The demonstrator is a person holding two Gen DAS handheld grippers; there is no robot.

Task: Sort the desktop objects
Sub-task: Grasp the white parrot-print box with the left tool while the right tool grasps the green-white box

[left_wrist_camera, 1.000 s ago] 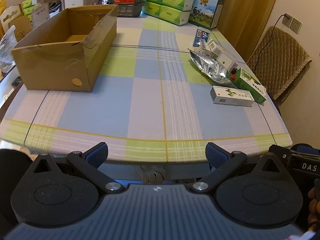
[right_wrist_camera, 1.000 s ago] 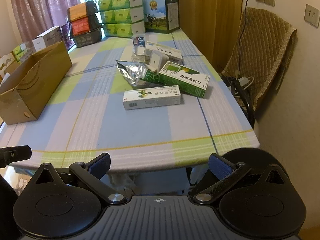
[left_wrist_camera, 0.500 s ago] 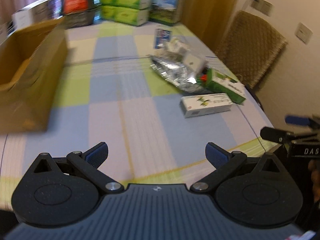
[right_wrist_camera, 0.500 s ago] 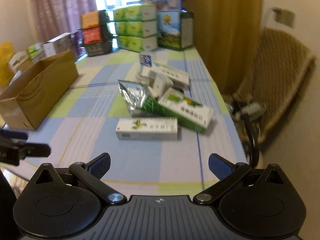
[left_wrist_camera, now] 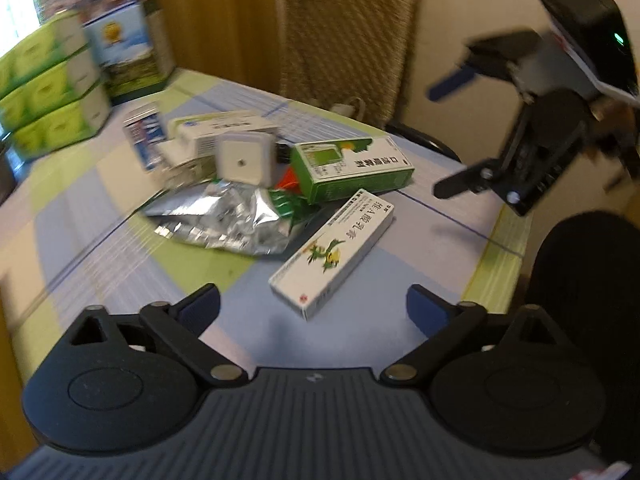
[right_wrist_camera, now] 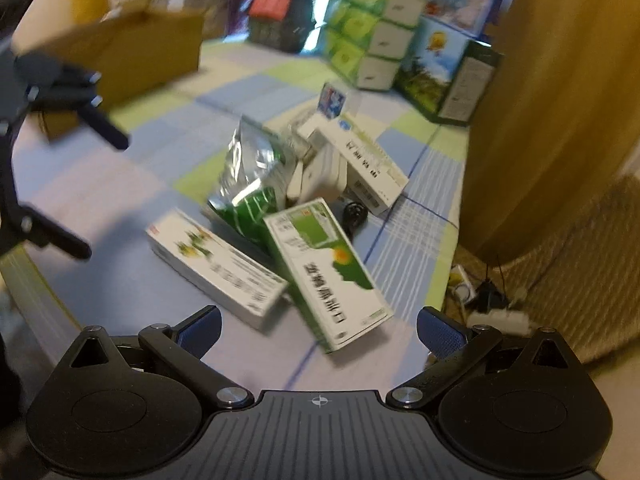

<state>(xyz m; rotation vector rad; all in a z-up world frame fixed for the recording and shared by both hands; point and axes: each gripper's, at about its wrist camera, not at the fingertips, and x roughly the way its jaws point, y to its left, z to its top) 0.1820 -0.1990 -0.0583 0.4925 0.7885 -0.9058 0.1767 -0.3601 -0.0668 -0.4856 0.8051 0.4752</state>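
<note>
Both grippers spread wide, empty: left gripper, right gripper. White box just ahead of left, touching foil pouch and green box. Checked tablecloth; cardboard box far side, tissue stacks, padded chair.

Bare checked tablecloth lies open left of the box clutter; a silver foil bag and green carton block the centre.

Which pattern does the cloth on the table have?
The tablecloth has a check of pale blue, green and cream squares with thin lines, clearest in the left wrist view.
</note>
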